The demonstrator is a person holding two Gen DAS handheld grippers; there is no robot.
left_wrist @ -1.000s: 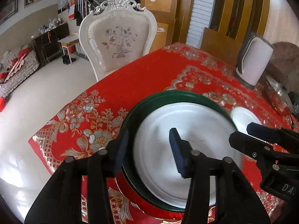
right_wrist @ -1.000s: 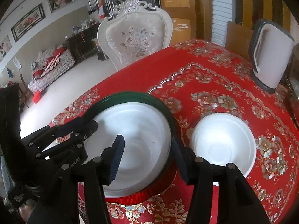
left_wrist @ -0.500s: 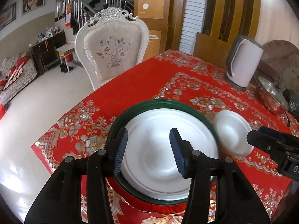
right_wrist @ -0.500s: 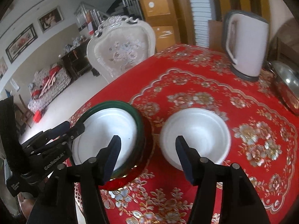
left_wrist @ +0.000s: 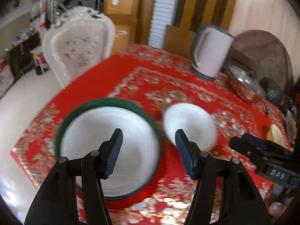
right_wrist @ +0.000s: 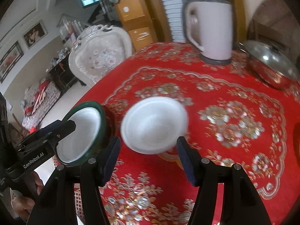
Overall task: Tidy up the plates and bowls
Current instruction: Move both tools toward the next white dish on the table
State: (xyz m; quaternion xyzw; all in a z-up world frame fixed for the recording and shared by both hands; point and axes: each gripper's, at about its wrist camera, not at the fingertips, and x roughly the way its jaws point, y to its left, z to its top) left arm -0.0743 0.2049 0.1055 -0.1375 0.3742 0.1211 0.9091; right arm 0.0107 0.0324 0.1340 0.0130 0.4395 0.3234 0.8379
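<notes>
The green-rimmed plate is set flat and face up on the red tablecloth, with a white plate stacked inside it, and a white bowl is placed mouth up just beside it, nothing being seen inside; round ware, no long axis is presented. The left gripper is held above the white plate and the gap beside it, jaws opening, nothing between them. The right gripper is held in front of the bowl, jaws opening, nothing clamped.

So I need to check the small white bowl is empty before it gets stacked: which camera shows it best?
The right wrist view: the small white bowl sits central, its empty inside facing the camera. The left wrist view shows it too, but blurrier and partly behind a fingertip.
</notes>
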